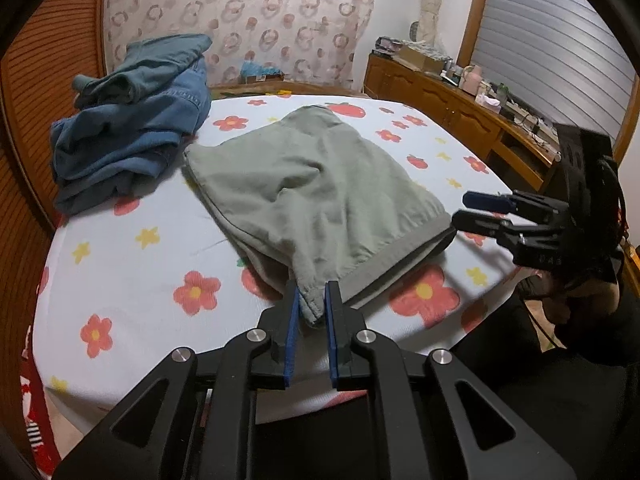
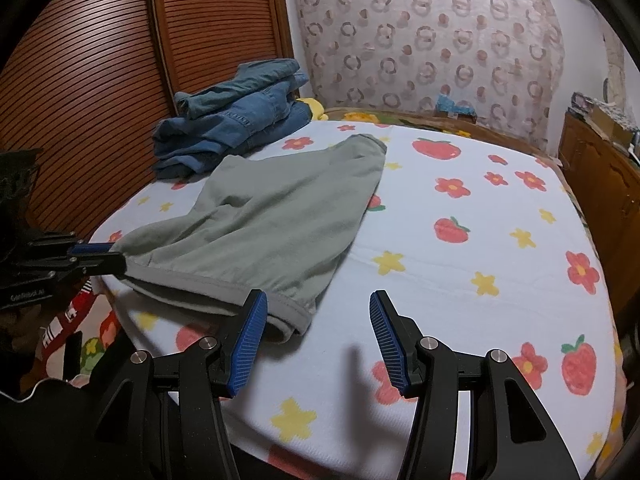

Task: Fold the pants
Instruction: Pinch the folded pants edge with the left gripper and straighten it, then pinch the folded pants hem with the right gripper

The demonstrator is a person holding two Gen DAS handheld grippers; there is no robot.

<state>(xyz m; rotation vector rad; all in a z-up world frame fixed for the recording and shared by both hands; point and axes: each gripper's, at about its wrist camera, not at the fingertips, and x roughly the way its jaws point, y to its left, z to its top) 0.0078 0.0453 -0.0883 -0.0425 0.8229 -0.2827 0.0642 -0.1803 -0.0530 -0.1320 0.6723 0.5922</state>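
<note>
On the bed (image 2: 460,264), left gripper (image 1: 311,300) pinches pants (image 1: 312,184).

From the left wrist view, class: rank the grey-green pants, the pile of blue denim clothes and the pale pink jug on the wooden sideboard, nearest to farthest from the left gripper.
1. Grey-green pants, corner clamped in the left gripper.
2. Pile of blue denim clothes, far left of the bed.
3. Pale pink jug, far right on the wooden sideboard.
</note>
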